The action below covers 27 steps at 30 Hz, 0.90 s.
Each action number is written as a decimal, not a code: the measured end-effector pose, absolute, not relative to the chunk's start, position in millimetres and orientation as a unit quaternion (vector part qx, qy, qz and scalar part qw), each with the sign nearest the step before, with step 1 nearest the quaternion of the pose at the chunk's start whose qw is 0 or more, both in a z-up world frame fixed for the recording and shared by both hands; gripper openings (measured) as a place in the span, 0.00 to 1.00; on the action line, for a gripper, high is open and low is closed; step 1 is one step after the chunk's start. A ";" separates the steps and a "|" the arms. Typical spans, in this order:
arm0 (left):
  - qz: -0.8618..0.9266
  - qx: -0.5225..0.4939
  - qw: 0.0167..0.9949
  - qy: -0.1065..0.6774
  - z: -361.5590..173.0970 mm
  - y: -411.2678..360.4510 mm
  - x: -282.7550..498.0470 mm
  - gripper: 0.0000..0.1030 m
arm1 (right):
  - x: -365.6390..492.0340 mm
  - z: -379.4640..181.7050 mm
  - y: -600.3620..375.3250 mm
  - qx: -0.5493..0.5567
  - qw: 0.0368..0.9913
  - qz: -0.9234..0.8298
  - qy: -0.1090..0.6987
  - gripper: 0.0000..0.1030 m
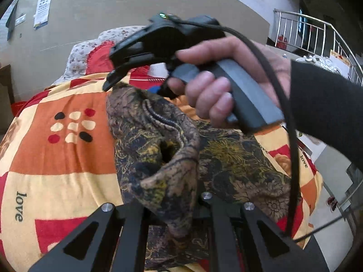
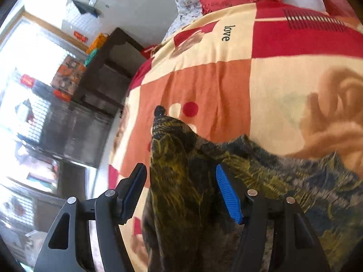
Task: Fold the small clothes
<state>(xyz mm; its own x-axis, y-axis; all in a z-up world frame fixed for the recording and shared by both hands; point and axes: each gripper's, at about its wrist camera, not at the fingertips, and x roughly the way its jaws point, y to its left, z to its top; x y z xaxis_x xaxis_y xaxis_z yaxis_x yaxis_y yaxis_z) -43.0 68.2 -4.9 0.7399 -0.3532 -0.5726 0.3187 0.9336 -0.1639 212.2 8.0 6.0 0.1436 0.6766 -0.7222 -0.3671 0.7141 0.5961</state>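
Bunched between the left gripper (image 1: 172, 206) jaws, the soft, light patterned garment (image 1: 158, 136) lies mid-bed on the quilt (image 1: 63, 158); right gripper (image 2: 181, 190) jaws gape wide astride a fold, hems gripping best.

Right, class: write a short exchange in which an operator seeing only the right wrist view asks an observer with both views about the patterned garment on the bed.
Operator: My right gripper is open, straddling a ridge of the garment. Where is the left gripper?
Observer: The left gripper is at the garment's opposite end. Bunched fabric rises between its fingers, and it looks clamped.
Operator: Any landmark on the cloth?
Observer: A striped trim edges an opening near the middle.
Operator: Anything in the way?
Observer: A black cable hangs from your gripper down in front of the garment.
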 end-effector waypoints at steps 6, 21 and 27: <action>-0.189 -0.015 0.930 0.316 0.5 56.7 -48.6 0.08 | 207.9 9.9 10.9 0.053 0.759 0.329 0.560 0.29; -0.299 0.057 0.897 0.320 15.8 -71.4 -76.7 0.08 | 183.1 17.5 -177.7 0.098 0.776 0.267 0.563 0.17; -0.313 0.071 0.881 0.349 -9.6 -127.3 -71.5 0.09 | 181.9 -7.0 -229.2 0.085 0.773 0.238 0.582 0.17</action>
<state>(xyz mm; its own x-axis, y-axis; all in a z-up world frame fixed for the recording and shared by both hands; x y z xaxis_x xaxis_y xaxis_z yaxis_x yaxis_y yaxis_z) -71.5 -127.3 -9.6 0.5614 -0.5008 -0.6589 0.6003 0.7944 -0.0923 181.9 -229.2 -7.0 0.2088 0.4665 -0.8595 -0.2691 0.8724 0.4082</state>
